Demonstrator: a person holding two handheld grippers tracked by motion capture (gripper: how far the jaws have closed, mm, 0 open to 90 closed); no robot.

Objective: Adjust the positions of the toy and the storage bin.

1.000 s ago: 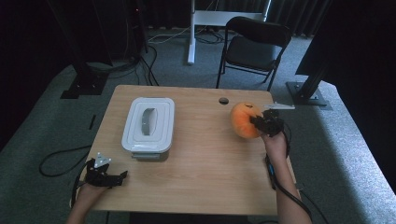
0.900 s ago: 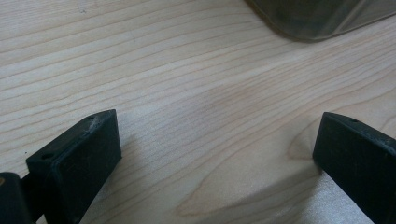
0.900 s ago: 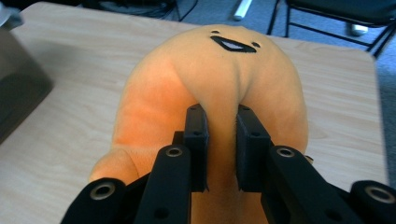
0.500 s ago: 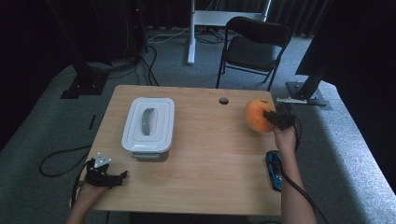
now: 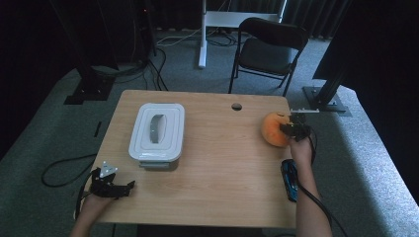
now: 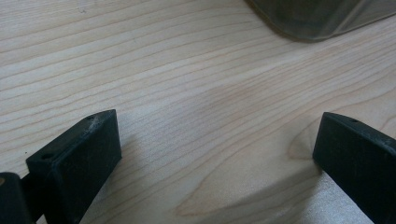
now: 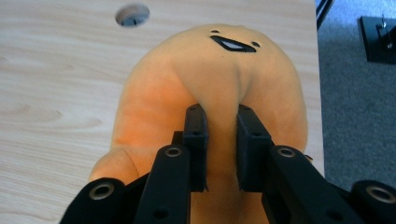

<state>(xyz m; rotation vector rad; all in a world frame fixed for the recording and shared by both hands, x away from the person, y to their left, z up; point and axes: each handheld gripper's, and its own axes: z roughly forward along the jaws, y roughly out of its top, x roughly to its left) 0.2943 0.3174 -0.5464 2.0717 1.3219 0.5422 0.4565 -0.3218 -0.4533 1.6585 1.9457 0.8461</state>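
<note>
1. The left gripper [image 5: 114, 183] rested at the near left corner of the table [image 5: 217, 197], its jaws spread wide over bare wood with nothing between them.
2. Just beyond it stood the white lidded container [image 5: 157, 131], on the table's left half and well apart from the toy.
3. The middle of the table lay open, with a small round hole [image 5: 236, 106] near the far edge.
4. The orange plush toy [image 5: 274, 129] sat close to the right edge, its stitched face [image 7: 233, 43] turned away from the hand.
5. The right gripper [image 5: 293, 129], far the nearer one, held the toy: its jaws stood narrow, pinching a fold of plush at the toy's near side.
6. A blue object [image 5: 289, 178] lay nearer along the right edge; I judged that free room lay leftward.
</note>
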